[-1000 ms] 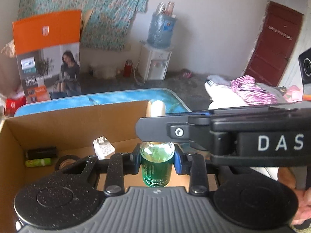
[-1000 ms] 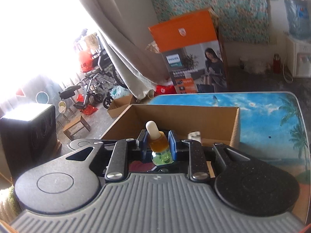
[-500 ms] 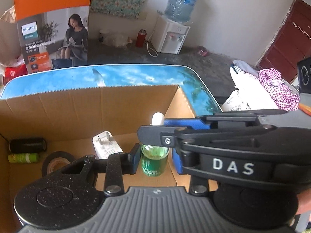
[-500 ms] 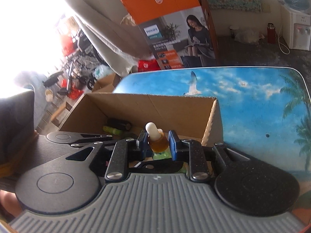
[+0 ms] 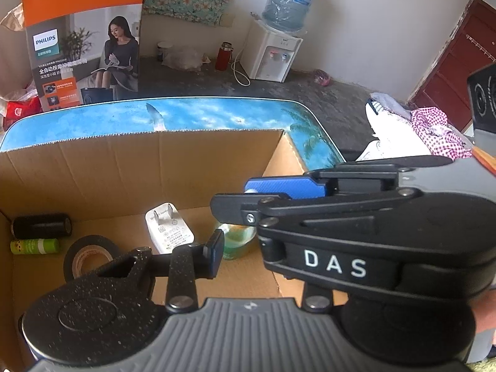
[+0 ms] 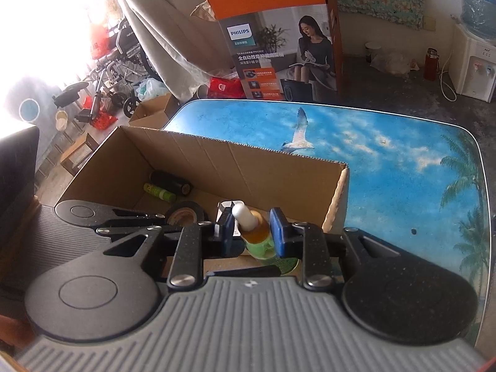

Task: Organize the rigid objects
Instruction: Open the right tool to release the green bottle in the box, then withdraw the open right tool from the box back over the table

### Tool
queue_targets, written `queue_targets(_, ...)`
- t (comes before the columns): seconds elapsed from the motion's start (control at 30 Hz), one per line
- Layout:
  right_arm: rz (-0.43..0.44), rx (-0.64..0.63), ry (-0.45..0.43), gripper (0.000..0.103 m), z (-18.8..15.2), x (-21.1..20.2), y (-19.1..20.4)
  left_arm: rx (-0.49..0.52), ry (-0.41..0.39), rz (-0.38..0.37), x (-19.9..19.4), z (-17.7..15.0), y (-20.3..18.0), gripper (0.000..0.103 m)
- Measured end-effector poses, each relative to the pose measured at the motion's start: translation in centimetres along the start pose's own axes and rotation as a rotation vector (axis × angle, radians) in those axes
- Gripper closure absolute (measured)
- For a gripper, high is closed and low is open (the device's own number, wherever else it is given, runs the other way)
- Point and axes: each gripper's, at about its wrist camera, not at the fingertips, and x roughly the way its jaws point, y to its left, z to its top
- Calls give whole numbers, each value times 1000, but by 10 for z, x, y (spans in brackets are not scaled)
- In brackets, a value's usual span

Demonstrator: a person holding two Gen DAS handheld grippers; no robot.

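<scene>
step: dropper bottle (image 6: 255,235) is being set down in the cardboard box (image 6: 235,161), beside the charger (image 5: 169,228) | right gripper (image 6: 251,232): jaws just eased apart, bottle loose between | left gripper (image 5: 235,241): slack around it | tip: both lifted straight up, so nothing gets tipped

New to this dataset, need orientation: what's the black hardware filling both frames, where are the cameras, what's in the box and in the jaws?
There is no robot. A person holds a two-finger gripper in each hand, and a fisheye camera on each looks along its fingers. One picture is from the left gripper, the other from the right gripper. The black "DAS" body crossing the left view is the right gripper.

A cardboard box sits on a sky-printed table. It holds a white charger, a tape roll, a black cylinder and a green tube.

Both grippers straddle one green dropper bottle inside the box. The right jaws have just been opening, and one pad stands clear. The left grip is partly hidden, so I can't tell.
</scene>
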Motion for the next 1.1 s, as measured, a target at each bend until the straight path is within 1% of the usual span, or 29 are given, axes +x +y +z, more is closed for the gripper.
queue_targets(0.03,-8,-1,-8,73,0,-1,0,-1,-3,0,-1,0,0,66)
queue_targets(0.17,-7,24,-19,72,1,-6,-5,1,-14,2,-7,0,-3,62)
queue_targets(0.27,4,52,-46,71,-1,-18,-5,17,-27,7,-17,-2,-7,55)
queue_targets(0.33,20,76,-82,69,-5,-31,-5,37,-43,16,-27,-5,-12,45)
queue_targets(0.37,26,93,-105,68,-8,-39,-4,47,-53,19,-33,-7,-14,43)
queue_targets(0.43,39,123,-163,58,-17,-59,-2,62,-74,28,-46,-12,-18,37)
queue_targets(0.47,40,133,-196,56,-22,-71,1,70,-87,32,-55,-15,-21,35)
queue_targets(0.53,38,146,-253,49,-35,-91,6,94,-112,32,-72,-21,-25,24)
queue_targets(0.57,33,150,-280,46,-42,-101,10,110,-126,37,-82,-25,-29,22)
queue_targets(0.63,22,159,-334,29,-58,-122,18,140,-153,61,-102,-35,-35,13)
queue_targets(0.7,13,164,-378,21,-74,-140,25,165,-182,77,-120,-47,-40,8)
queue_targets(0.73,11,170,-393,19,-82,-147,28,178,-194,77,-129,-54,-42,5)
queue_targets(0.8,15,195,-420,15,-98,-161,35,191,-202,77,-142,-69,-43,3)
queue_targets(0.93,28,245,-466,9,-134,-187,48,188,-189,93,-160,-101,-38,3)
queue_targets(1.0,30,257,-476,7,-151,-196,56,191,-172,99,-168,-116,-33,2)
queue_targets(1.03,24,257,-478,3,-159,-199,60,188,-166,103,-171,-123,-29,2)
queue_targets(1.07,17,254,-476,1,-166,-201,64,182,-158,108,-174,-131,-26,2)
queue_targets(1.1,6,249,-468,1,-173,-202,69,176,-152,113,-178,-139,-22,2)
